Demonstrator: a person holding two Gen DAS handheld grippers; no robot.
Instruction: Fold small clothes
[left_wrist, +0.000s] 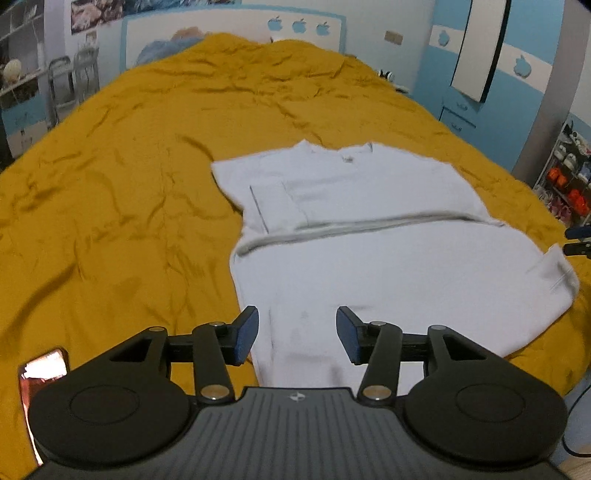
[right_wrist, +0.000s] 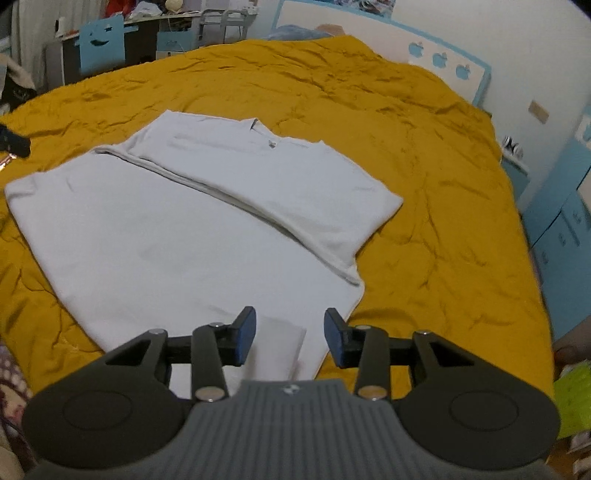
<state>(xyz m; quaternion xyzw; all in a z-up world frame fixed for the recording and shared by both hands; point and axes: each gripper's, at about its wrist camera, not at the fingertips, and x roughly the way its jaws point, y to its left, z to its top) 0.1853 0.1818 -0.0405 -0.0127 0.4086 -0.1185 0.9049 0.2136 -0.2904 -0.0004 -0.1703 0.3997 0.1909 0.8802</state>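
Observation:
A white T-shirt (left_wrist: 373, 266) lies flat on the mustard-yellow bedspread (left_wrist: 122, 206), collar away from me, with its top part folded across the body. My left gripper (left_wrist: 297, 334) is open and empty, just above the shirt's near hem. In the right wrist view the same shirt (right_wrist: 177, 236) lies ahead and to the left. My right gripper (right_wrist: 290, 336) is open and empty over the shirt's near corner, where a small folded flap (right_wrist: 279, 343) lies between its fingers. The right gripper's tip (left_wrist: 578, 242) shows at the right edge of the left wrist view.
The bedspread (right_wrist: 424, 184) covers a wide bed. A phone (left_wrist: 44, 369) lies at the near left. A blue headboard (left_wrist: 229, 33) stands at the far end. Blue cabinets (right_wrist: 565, 229) and a shoe rack (left_wrist: 565, 184) stand right of the bed, a desk (right_wrist: 110, 40) at the far left.

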